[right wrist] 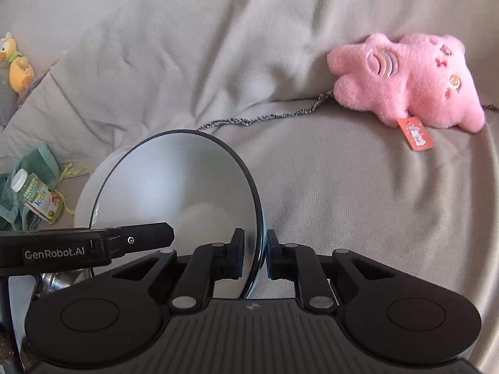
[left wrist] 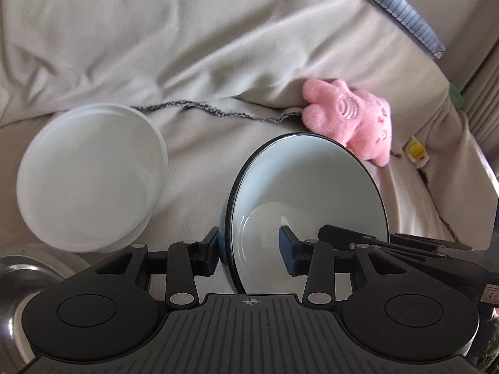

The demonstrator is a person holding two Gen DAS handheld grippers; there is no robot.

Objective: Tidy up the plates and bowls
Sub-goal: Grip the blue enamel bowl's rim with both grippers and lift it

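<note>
A pale blue bowl with a dark rim (left wrist: 307,205) is held up over a beige blanket. My left gripper (left wrist: 252,249) straddles its left rim with the jaws apart: the left pad touches the outside, the right pad stands clear inside the bowl. My right gripper (right wrist: 254,257) is shut on the same bowl's (right wrist: 174,193) right rim. A white plastic bowl (left wrist: 90,177) lies on the blanket to the left, and shows behind the blue bowl in the right wrist view (right wrist: 90,196). A steel bowl (left wrist: 18,293) sits at the lower left.
A pink plush toy (right wrist: 408,78) lies on the blanket (right wrist: 343,202) at the right. A small bottle on green cloth (right wrist: 34,199) and a yellow duck toy (right wrist: 15,62) are at the left. A striped book (left wrist: 405,15) lies at the far right.
</note>
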